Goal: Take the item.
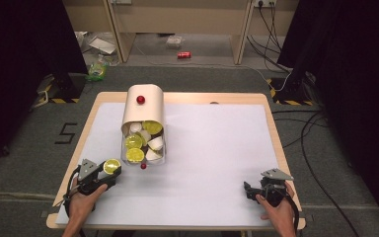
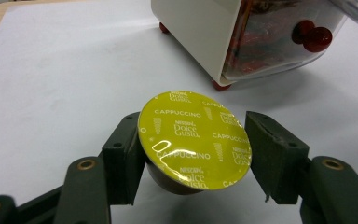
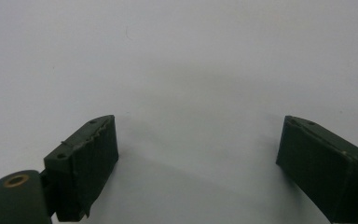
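Gripping a yellow-lidded coffee capsule (image 2: 195,140) between its two black jaws, your left gripper (image 1: 109,170) sits in the lower left of the high view, just off the open mouth of the capsule dispenser (image 1: 143,109); in the left gripper view the capsule fills the centre, its foil lid reading "Cappuccino" and tilted up toward the camera, with a jaw pressed against each side of its body. You can see the dispenser lying on its side left of centre in the high view, its cream shell pointing up the frame and its clear drawer (image 1: 160,159) holding more yellow and white capsules (image 1: 143,141). A small red ball (image 1: 143,166) lies on the white table cover (image 1: 217,148) just below that drawer, close to the held capsule. Your right gripper (image 1: 250,191) rests in the lower right of the high view, well apart from everything else, and the right gripper view shows its jaws spread wide over bare white surface with nothing between them
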Demonstrator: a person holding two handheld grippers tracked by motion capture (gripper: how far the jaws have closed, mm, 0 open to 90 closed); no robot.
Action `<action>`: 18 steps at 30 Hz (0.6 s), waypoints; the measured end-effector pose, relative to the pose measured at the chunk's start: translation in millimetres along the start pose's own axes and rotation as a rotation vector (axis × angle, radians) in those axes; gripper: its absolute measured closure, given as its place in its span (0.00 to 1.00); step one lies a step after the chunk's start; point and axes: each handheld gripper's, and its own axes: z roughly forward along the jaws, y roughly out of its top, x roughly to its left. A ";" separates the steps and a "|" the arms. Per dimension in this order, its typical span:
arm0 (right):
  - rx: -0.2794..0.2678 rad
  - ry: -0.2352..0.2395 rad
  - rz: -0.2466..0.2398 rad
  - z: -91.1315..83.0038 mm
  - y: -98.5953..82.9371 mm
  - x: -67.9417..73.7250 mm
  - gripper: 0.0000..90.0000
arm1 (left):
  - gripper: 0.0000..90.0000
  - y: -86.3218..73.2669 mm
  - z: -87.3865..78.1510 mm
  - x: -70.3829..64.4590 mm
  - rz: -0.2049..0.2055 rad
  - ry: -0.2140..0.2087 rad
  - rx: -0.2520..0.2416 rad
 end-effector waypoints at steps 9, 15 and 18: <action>0.000 0.000 0.001 0.0 0.0 0.0 0.14 | 0.44 1.1 3.4 0.8 -0.003 -0.016 0.044; 0.000 0.000 0.000 0.0 0.0 0.0 0.14 | 0.44 1.6 5.0 0.9 -0.004 -0.018 0.060; 0.000 0.001 0.000 0.0 0.0 0.0 0.14 | 0.44 1.6 5.6 0.9 -0.005 -0.017 0.065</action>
